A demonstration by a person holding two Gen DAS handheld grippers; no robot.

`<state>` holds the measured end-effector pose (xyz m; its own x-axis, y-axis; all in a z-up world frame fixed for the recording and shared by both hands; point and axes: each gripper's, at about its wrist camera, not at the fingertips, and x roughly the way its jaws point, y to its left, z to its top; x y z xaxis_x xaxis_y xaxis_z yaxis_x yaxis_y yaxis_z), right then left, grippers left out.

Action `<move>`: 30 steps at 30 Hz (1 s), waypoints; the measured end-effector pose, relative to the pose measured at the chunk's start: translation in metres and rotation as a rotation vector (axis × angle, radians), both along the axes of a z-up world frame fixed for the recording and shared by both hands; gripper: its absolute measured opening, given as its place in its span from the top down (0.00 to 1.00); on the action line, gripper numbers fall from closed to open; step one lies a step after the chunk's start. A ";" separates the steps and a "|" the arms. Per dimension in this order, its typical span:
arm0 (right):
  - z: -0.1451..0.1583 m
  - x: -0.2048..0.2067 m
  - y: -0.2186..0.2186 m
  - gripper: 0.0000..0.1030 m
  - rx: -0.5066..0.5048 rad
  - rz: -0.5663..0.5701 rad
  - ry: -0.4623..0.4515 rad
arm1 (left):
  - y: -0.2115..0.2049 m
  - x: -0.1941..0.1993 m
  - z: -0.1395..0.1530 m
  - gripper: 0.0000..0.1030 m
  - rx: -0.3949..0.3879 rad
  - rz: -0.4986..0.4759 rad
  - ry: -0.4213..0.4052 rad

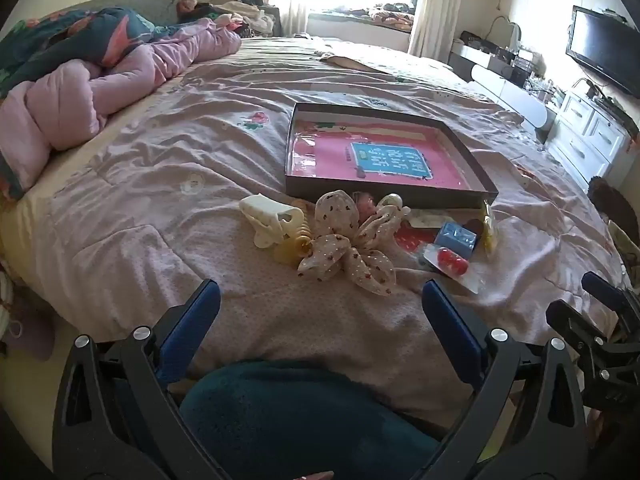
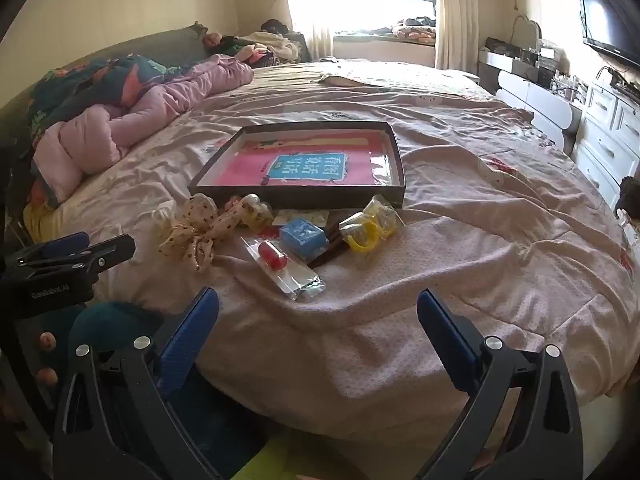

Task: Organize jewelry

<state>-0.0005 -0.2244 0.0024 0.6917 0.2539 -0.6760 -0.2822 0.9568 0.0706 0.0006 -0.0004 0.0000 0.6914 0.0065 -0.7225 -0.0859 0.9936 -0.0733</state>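
Observation:
A shallow dark box [image 1: 472, 152] [image 2: 396, 148] with a pink and blue printed sheet inside lies on the bed. In front of it sits a pile of accessories: a cream hair claw [image 1: 270, 220], a spotted fabric bow [image 1: 348, 252] [image 2: 200, 228], a blue block [image 1: 456, 238] [image 2: 302, 236], a red piece in a clear packet [image 1: 452, 264] [image 2: 274, 260], and yellow rings in a bag [image 2: 364, 232]. My left gripper [image 1: 320, 304] is open and empty, near the bed's front edge, short of the bow. My right gripper [image 2: 318, 312] is open and empty, short of the packet.
A pink sheet [image 1: 160, 184] covers the bed. A rumpled pink and floral duvet [image 1: 80, 80] lies at the far left. White drawers [image 1: 592, 136] and a TV [image 1: 600, 52] stand at the right. A teal-clad knee [image 1: 288, 420] is below the left gripper.

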 end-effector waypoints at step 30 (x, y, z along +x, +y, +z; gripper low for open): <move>0.008 -0.009 0.002 0.06 0.012 0.006 -0.013 | 0.002 -0.008 0.011 0.10 0.005 0.006 -0.022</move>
<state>-0.0097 -0.2220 0.0102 0.6988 0.2658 -0.6641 -0.2884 0.9543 0.0784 -0.0076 0.0014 0.0113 0.7068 0.0140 -0.7073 -0.0901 0.9934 -0.0704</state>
